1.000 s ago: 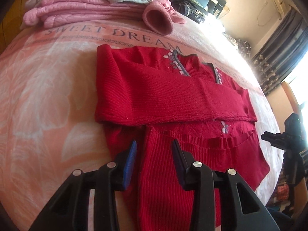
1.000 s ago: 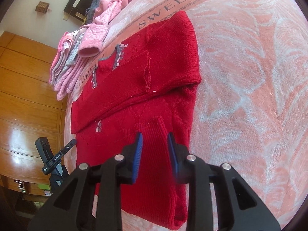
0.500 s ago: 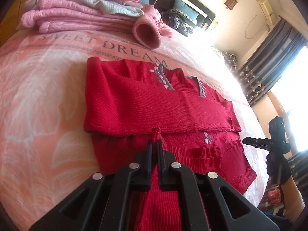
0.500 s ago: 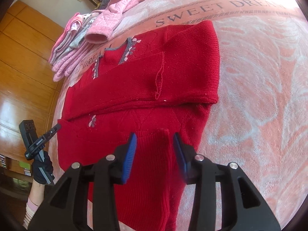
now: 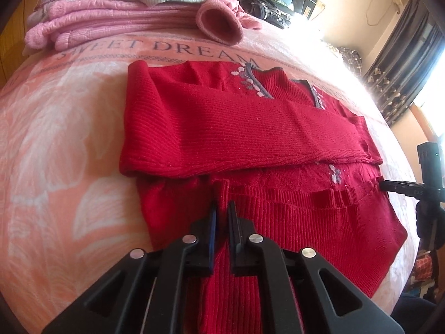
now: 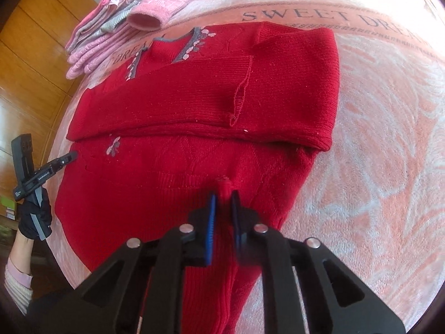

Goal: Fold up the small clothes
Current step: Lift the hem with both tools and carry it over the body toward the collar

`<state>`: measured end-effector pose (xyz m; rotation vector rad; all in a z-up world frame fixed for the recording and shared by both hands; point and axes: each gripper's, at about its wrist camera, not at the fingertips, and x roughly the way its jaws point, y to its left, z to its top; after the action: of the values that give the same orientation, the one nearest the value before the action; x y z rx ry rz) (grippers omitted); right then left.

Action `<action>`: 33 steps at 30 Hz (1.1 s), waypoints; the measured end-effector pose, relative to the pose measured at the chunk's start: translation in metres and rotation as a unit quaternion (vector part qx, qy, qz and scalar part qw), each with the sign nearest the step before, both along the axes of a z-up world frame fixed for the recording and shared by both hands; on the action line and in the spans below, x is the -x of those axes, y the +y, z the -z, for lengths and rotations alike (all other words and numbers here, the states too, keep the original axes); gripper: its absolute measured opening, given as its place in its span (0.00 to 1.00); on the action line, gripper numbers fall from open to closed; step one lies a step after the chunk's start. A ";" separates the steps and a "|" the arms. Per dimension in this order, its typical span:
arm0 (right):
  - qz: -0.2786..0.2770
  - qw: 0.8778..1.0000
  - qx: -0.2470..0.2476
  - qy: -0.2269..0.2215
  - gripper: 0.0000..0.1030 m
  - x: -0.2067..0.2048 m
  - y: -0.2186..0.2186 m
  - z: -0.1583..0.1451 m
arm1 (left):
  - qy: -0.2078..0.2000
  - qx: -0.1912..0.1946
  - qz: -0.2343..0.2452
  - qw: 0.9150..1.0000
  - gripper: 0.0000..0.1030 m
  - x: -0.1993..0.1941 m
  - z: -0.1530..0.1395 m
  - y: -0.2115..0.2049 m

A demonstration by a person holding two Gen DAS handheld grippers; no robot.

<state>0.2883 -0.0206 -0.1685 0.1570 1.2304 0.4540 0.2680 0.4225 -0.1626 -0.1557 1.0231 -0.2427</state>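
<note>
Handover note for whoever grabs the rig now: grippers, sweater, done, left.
Left gripper: shut on the red sweater at its hem.
Right gripper: shut on the same hem, further along.
Sweater lies flat on the pink blanket; both sleeves are folded across the chest.
Pile of folded pink clothes sits beyond the collar.
Left: likely carry the hem up towards the collar, then stack.

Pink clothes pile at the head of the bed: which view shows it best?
The left wrist view. There the pink clothes pile fills the top, with its stacked layers and an open cuff facing the camera. The right wrist view shows the pile smaller and slanted in the upper left corner, beyond the red sweater.
</note>
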 end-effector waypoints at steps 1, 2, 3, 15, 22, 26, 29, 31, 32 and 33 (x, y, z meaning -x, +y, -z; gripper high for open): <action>0.002 1.000 -0.011 -0.001 0.04 0.001 -0.003 -0.002 | -0.006 0.000 -0.002 1.000 0.05 0.002 -0.002 0.000; 0.003 1.000 -0.023 -0.001 0.03 0.002 -0.007 -0.005 | -0.013 0.002 -0.002 1.000 0.04 0.004 -0.006 0.001; 0.002 0.999 -0.038 -0.002 0.03 0.004 -0.011 -0.009 | -0.021 0.006 -0.003 1.000 0.04 0.006 -0.010 0.001; 0.012 0.990 -0.121 -0.066 0.03 0.028 -0.039 -0.082 | -0.125 0.068 -0.024 0.989 0.04 0.039 -0.084 0.011; 0.044 0.989 -0.094 -0.109 0.03 -0.001 -0.040 -0.125 | -0.164 0.080 -0.051 0.982 0.04 0.002 -0.121 0.010; 0.063 0.987 -0.063 -0.130 0.03 -0.046 -0.033 -0.145 | -0.178 0.074 -0.069 0.979 0.04 -0.049 -0.132 0.008; 0.094 0.985 -0.052 -0.133 0.03 -0.091 -0.029 -0.145 | -0.180 0.073 -0.093 0.976 0.04 -0.093 -0.126 0.010; 0.109 0.985 -0.041 -0.131 0.03 -0.121 -0.024 -0.135 | -0.172 0.063 -0.113 0.977 0.04 -0.119 -0.112 0.013; 0.115 0.985 -0.037 -0.124 0.03 -0.136 -0.020 -0.124 | -0.163 0.055 -0.121 0.978 0.04 -0.131 -0.101 0.013; 0.122 0.985 -0.035 -0.114 0.03 -0.149 -0.018 -0.112 | -0.151 0.043 -0.129 0.979 0.04 -0.142 -0.088 0.013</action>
<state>0.4374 -0.0382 -0.0563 0.3035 0.9574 0.2931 0.4102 0.4357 -0.0745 -0.3187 0.6825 -0.0708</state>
